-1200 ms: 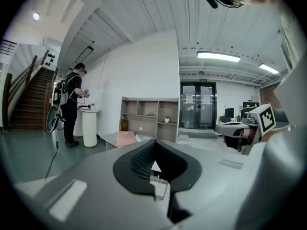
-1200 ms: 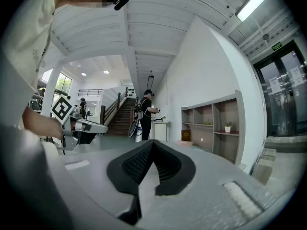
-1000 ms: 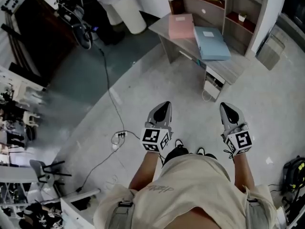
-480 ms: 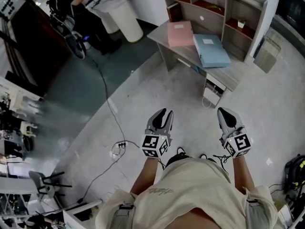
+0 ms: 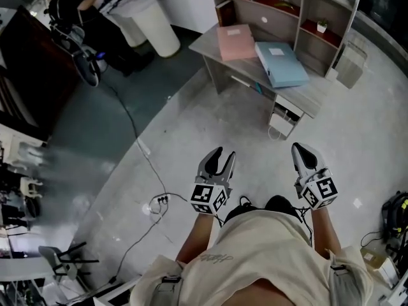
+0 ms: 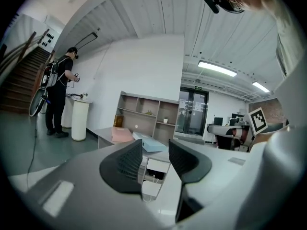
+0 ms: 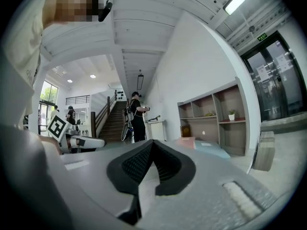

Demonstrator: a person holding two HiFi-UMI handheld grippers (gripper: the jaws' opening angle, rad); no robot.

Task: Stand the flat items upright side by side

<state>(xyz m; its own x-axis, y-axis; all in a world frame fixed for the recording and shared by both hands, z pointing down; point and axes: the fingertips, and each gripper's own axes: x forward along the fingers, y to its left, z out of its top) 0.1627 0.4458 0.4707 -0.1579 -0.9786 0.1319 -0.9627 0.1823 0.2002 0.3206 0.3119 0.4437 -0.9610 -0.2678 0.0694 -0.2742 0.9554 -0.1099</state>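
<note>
A pink folder (image 5: 236, 41) and a light blue folder (image 5: 282, 64) lie flat, side by side, on a grey desk (image 5: 310, 94) well ahead of me. Both grippers are held out over the floor, short of the desk. My left gripper (image 5: 220, 156) is open; its jaws have just been opening and nothing is between them. My right gripper (image 5: 301, 150) is shut and empty. In the left gripper view the pink folder (image 6: 122, 134) and blue folder (image 6: 152, 145) show beyond the left gripper (image 6: 155, 157). In the right gripper view the right gripper (image 7: 152, 145) has its pads together.
A shelf unit (image 5: 287, 5) stands behind the desk, and a white box (image 5: 284, 116) sits beneath it. A white round pedestal (image 5: 150, 18) and a person (image 5: 64, 5) are at the back left. A cable (image 5: 137, 145) and power strip (image 5: 159, 199) lie on the floor.
The left gripper's jaws have parted from shut. Both grippers have moved forward toward the desk, which now sits nearer in the head view.
</note>
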